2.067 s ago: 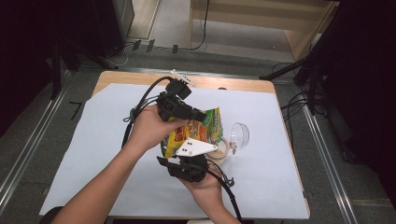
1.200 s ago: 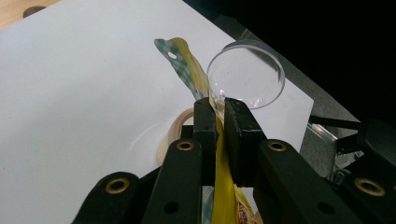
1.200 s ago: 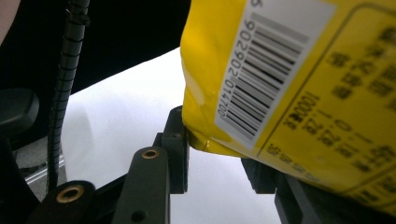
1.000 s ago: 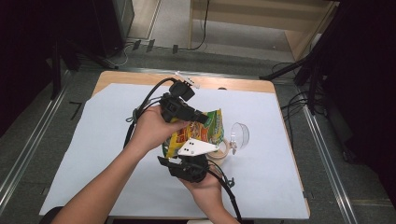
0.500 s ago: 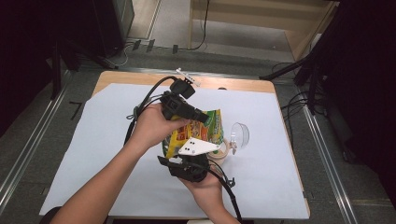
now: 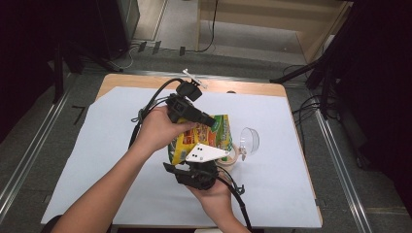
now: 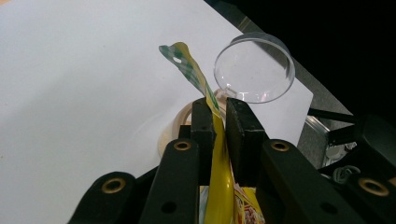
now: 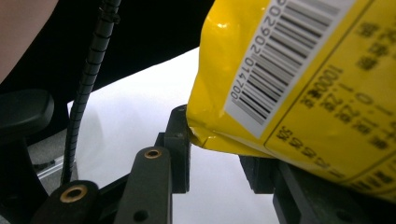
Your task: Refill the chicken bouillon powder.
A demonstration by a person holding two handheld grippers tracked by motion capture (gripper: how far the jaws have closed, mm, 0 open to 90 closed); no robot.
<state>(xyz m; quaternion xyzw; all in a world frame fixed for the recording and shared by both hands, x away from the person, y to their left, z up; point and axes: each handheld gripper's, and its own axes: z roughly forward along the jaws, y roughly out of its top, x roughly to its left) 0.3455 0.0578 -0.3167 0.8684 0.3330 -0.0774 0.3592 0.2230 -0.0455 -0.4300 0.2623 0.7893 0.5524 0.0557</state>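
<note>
From the high view, the yellow snack bag [image 6: 201, 138] hangs between both grippers near the tabletop's middle, over a bowl [image 6: 232, 154]. In the left gripper view, the left gripper [image 7: 218, 122] is clamped on the bag's top seal. In the right gripper view, the right gripper [image 8: 219, 154] pinches the bottom corner. Looks like pouring prep; next it needs tearing open.
</note>
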